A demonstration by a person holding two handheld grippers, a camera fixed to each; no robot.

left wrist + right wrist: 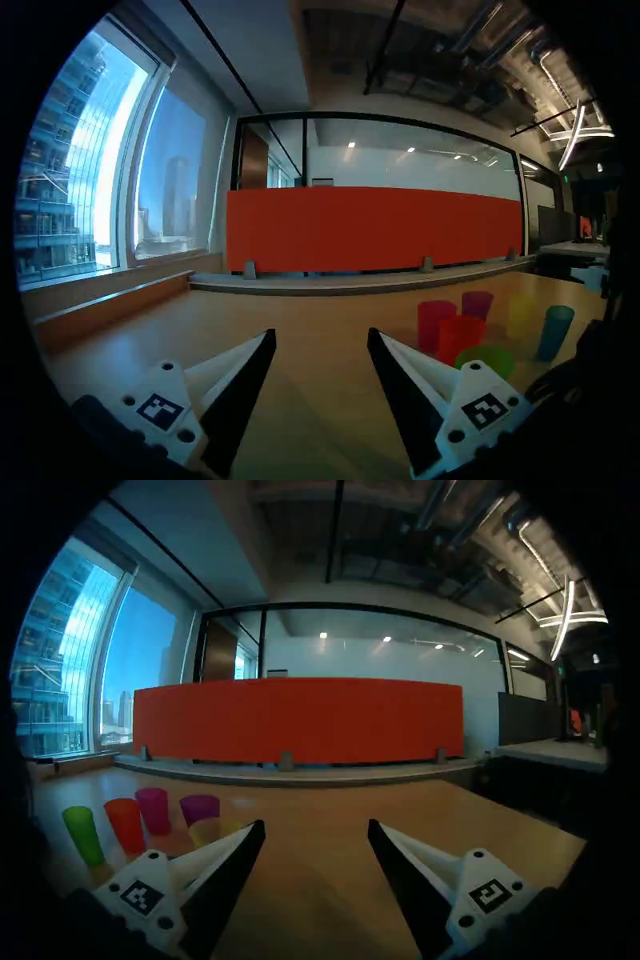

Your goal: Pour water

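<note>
The left tool (321,336) and right tool (316,826) gape empty; the near orange cup (460,336) looks light, slippery, best gripped mid-wall.

Both cameras look low across the light wooden tabletop (320,320) toward the long orange divider panel (368,228). They share the coloured plastic cups (460,336): right in the left gripper view, left in the other.

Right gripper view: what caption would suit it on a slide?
Open tool hovers over a wooden table, colourful cups at its left, a red partition behind.
</note>
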